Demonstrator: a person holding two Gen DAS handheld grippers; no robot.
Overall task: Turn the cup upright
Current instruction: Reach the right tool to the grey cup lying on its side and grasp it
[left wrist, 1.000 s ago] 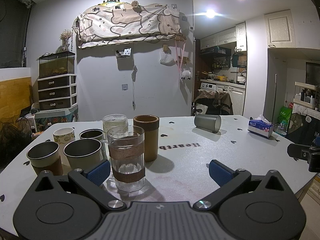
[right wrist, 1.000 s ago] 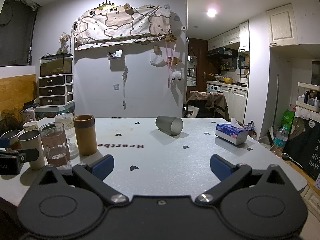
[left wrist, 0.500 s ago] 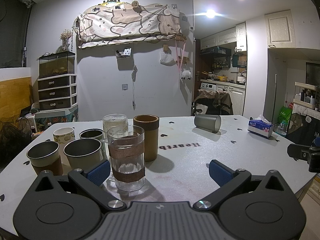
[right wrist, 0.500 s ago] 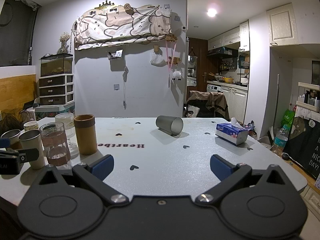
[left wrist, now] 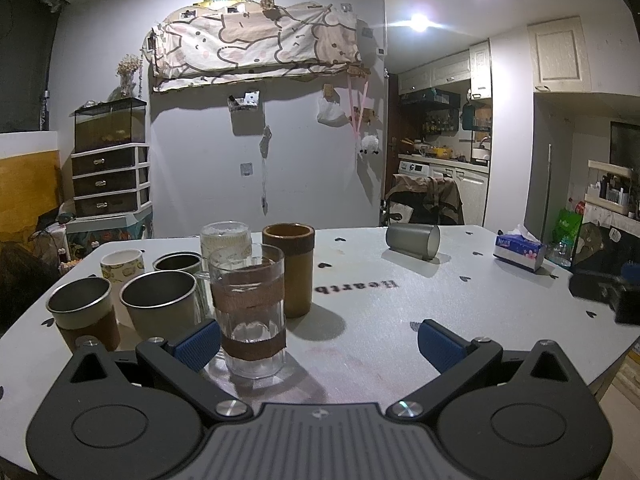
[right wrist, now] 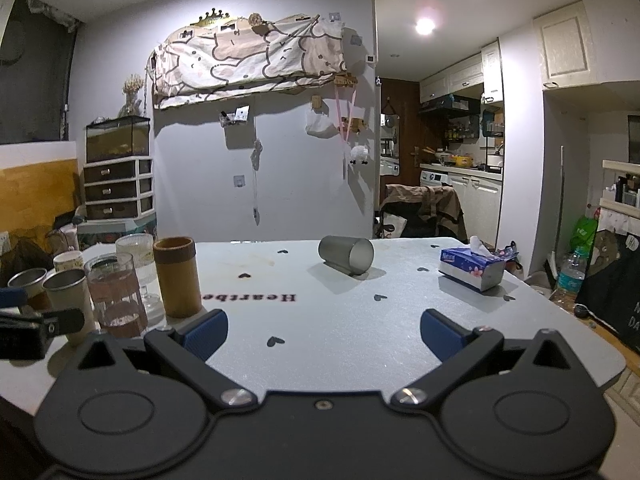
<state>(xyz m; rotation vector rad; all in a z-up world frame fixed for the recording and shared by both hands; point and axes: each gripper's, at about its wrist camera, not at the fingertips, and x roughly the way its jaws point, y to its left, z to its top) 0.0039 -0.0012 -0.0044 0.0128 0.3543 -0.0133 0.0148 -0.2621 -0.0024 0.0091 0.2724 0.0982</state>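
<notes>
Grey frosted cylindrical cup point(right wrist: 347, 255) is lying on its side, centre frame, on the white table point(right wrist: 360, 332). Looks light, rigid, likely slippery; gripping across its wall seems best. Right gripper point(right wrist: 323, 330) and left gripper point(left wrist: 318, 343) are both gaping wide, holding nothing.

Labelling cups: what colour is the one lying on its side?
Grey cup, a frosted matte grey; clearest in the right wrist view.

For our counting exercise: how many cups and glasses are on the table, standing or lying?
7. Six stand clustered at the left: glass mug, brown cup, ribbed glass, patterned cup, two metal cups, one banded cup. The grey cup lies alone. Others may be hidden.
</notes>
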